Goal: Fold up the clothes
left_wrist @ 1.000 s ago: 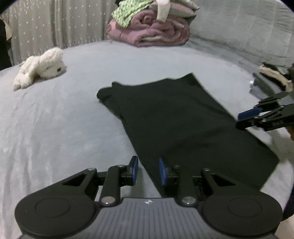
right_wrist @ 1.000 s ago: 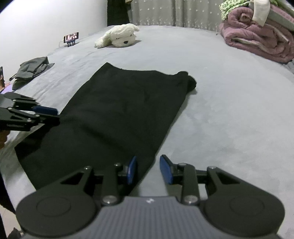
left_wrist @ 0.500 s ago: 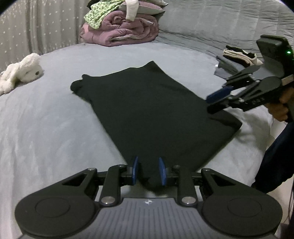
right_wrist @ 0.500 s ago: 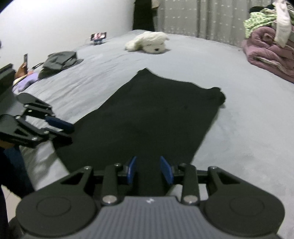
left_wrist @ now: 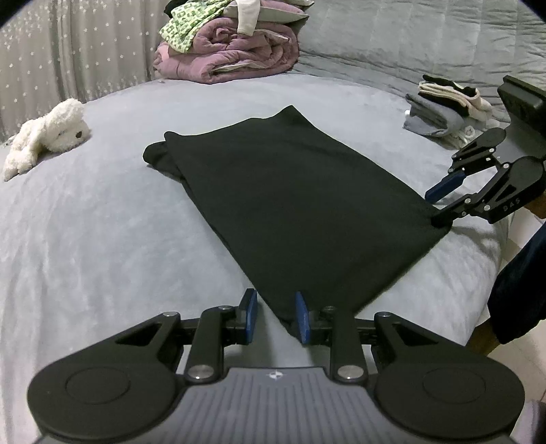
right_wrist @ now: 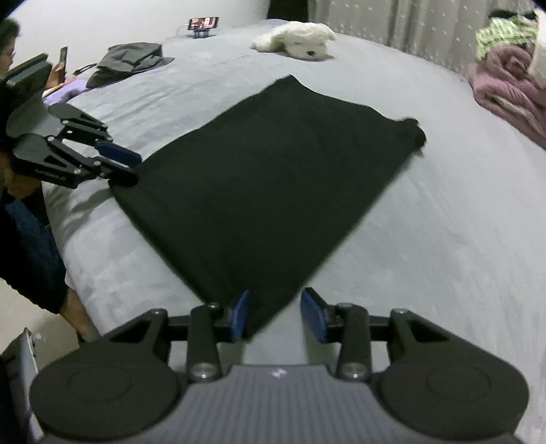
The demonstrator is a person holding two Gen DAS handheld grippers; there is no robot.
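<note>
The left gripper [left_wrist: 273, 316] stood at the near corner of the black garment [left_wrist: 290, 201], its blue pads [left_wrist: 250, 312] a little apart with the corner lying between them; no pad could be seen pressing the cloth, though the right-hand pad sat just against its edge. The right gripper [right_wrist: 278, 316] was at the garment's other near corner, its jaws opening, the cloth's tip lying beside the left pad [right_wrist: 240, 316] and free of the right one.

The garment was a long dark rectangle, folded flat and smooth on the grey bed [left_wrist: 85, 222], running away from both grippers. At its far end a bunched part, perhaps a sleeve or waistband, stuck out past the folded edge.

There were no containers; things lay in piles on the bed. A rolled mauve blanket [left_wrist: 232, 54] carried a green patterned cloth and pale items on top. A white plush toy [left_wrist: 47, 133] lay beyond the garment.

Only the left wrist view showed a small stack of folded grey, black and cream clothes [left_wrist: 443, 109] near the bed's edge. Only the right wrist view, which was slightly blurred, showed a dark grey garment [right_wrist: 129, 61], a propped phone [right_wrist: 203, 24] and a seated person holding another phone.
</note>
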